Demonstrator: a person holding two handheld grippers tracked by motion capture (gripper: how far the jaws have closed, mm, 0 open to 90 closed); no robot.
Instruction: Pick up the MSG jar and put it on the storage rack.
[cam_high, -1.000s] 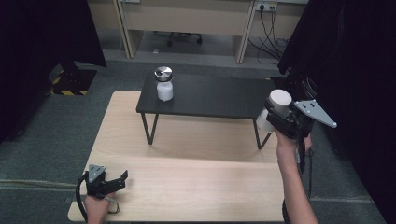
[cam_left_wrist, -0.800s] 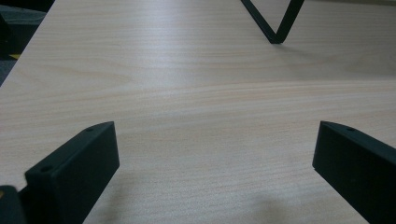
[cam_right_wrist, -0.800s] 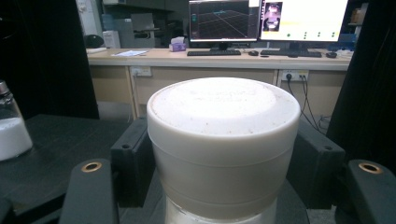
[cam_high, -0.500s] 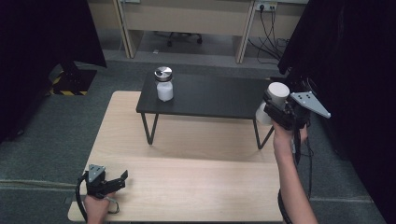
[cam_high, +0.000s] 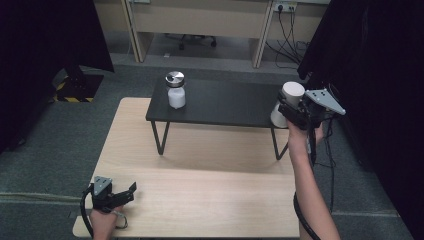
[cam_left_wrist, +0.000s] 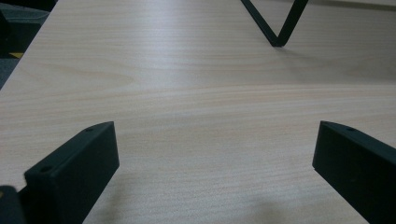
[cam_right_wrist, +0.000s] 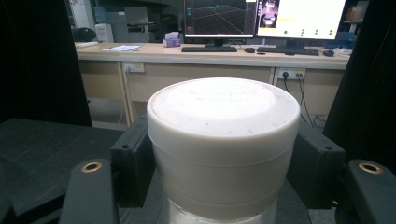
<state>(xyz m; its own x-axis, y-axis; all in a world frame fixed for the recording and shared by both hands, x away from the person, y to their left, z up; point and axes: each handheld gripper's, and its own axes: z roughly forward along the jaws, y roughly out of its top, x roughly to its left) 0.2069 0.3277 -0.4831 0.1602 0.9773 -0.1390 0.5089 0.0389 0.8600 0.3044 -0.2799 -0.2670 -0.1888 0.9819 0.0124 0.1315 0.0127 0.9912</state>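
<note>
Two white jars in play: silver-lidded jar (cam_high: 175, 90) stands at the far-left end of the black stand (cam_high: 225, 107), and white-capped jar (cam_high: 287, 102) is at the stand's right end, so placing looks unfinished. Right gripper (cam_high: 292, 111) fingers (cam_right_wrist: 133, 161) pinch that jar's body below the cap; whether it rests on the stand I cannot tell. Left gripper (cam_high: 125, 192) sits low on the desk (cam_high: 210, 200), fingers (cam_left_wrist: 77, 165) spread wide, holding nothing.
</note>
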